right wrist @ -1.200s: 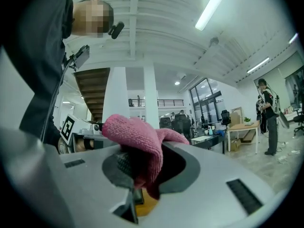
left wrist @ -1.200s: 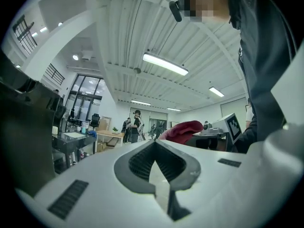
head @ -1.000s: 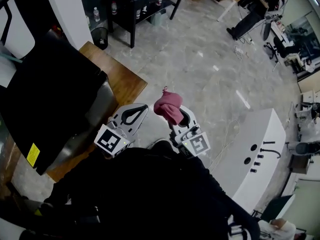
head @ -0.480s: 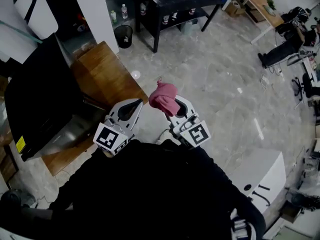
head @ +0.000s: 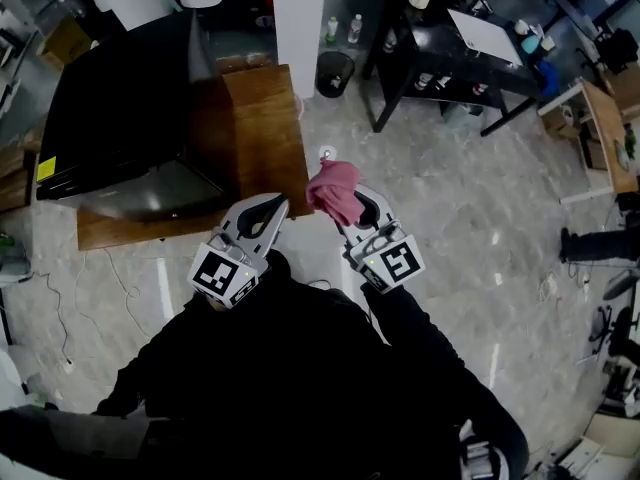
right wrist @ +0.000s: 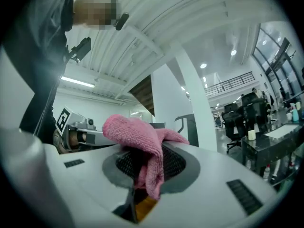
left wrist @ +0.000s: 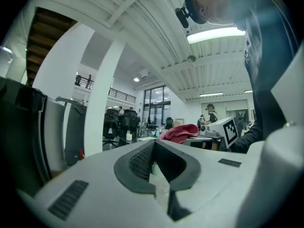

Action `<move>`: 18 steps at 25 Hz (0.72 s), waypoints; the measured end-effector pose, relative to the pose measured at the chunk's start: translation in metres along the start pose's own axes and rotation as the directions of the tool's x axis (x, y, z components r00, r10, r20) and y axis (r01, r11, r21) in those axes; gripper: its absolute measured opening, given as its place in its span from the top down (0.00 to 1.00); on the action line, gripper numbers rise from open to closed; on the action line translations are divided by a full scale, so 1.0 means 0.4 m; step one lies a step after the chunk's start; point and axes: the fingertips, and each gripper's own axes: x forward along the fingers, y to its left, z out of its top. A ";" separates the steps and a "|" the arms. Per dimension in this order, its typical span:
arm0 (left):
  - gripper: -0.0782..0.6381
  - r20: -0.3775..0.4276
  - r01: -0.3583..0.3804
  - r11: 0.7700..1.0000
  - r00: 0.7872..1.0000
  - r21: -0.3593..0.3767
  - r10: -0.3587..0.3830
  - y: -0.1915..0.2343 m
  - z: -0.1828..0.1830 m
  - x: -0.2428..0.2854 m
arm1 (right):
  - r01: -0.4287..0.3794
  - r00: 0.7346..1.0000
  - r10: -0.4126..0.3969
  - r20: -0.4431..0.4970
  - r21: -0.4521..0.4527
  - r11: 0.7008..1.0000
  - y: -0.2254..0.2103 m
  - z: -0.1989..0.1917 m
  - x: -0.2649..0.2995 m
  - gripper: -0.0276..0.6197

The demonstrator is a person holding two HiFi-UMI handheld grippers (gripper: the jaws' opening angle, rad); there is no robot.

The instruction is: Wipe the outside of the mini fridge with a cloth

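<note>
- Two grippers are nearest to us, both short of the mini fridge point(head: 120, 108) and off its near right corner. We judge that wiping has not begun, since neither is touching it.
- Of the pair, our left gripper point(head: 277, 205) is the one closer to the mini fridge. Its jaws are pressed together with nothing between them, and we take it to be kept free as the spare.
- Our right gripper point(head: 355, 213) is on the side away from the mini fridge and is clamped on the pink cloth point(head: 335, 190).
- That cloth is pinched at a fold, so a loose wad spills over the jaw tips. We think this grip is meant to put soft fabric, not hard plastic, against the panel.
- It is well apart from the mini fridge, over bare floor point(head: 450, 198) just off the corner of the wooden counter point(head: 265, 128).
- This counter carries the mini fridge and juts out past its right side, so we expect the cloth has to cross that bare wood to reach it.
- Next comes the mini fridge itself, black on top, with a glossy face turned toward us. That face looks like the easiest panel to reach first.
- Farthest off, past the mini fridge's far right corner, a bin point(head: 335, 71) stands beside a white column point(head: 298, 18).
</note>
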 end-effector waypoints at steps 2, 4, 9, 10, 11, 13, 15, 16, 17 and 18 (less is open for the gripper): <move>0.89 0.004 -0.066 0.998 0.998 0.003 0.066 0.030 0.003 -0.010 | -0.070 0.998 0.070 0.001 0.005 0.998 -0.003 0.002 0.055 0.83; 0.89 0.012 -0.128 0.992 0.992 0.002 0.128 0.069 0.009 -0.019 | -0.128 0.992 0.128 -0.005 0.019 0.992 -0.003 -0.003 0.121 0.83; 0.89 0.040 -0.245 0.970 0.969 -0.012 0.245 0.174 0.016 -0.037 | -0.255 0.967 0.255 -0.002 0.023 0.967 0.025 0.000 0.287 0.83; 0.89 0.049 -0.267 0.964 0.962 -0.014 0.267 0.198 0.020 -0.034 | -0.279 0.960 0.279 -0.006 0.018 0.960 0.029 0.003 0.316 0.83; 0.89 0.056 -0.288 0.957 0.956 -0.019 0.288 0.221 0.024 -0.030 | -0.301 0.954 0.301 -0.012 0.011 0.954 0.034 0.006 0.341 0.83; 0.89 0.063 -0.317 0.948 0.946 -0.034 0.319 0.261 0.035 -0.022 | -0.341 0.940 0.341 -0.030 -0.009 0.940 0.043 0.010 0.385 0.83; 0.89 0.057 -0.330 0.943 0.941 -0.044 0.332 0.291 0.040 -0.018 | -0.385 0.922 0.383 -0.049 -0.028 0.923 0.052 0.011 0.433 0.83; 0.89 0.053 -0.330 0.943 0.942 -0.048 0.333 0.304 0.040 -0.018 | -0.408 0.912 0.406 -0.057 -0.032 0.912 0.056 0.010 0.461 0.83; 0.89 0.049 -0.328 0.943 0.942 -0.053 0.331 0.316 0.037 -0.019 | -0.431 0.901 0.428 -0.064 -0.034 0.902 0.059 0.008 0.489 0.83; 0.89 0.045 -0.328 0.943 0.943 -0.057 0.330 0.328 0.033 -0.019 | -0.453 0.890 0.450 -0.071 -0.036 0.891 0.063 0.005 0.518 0.83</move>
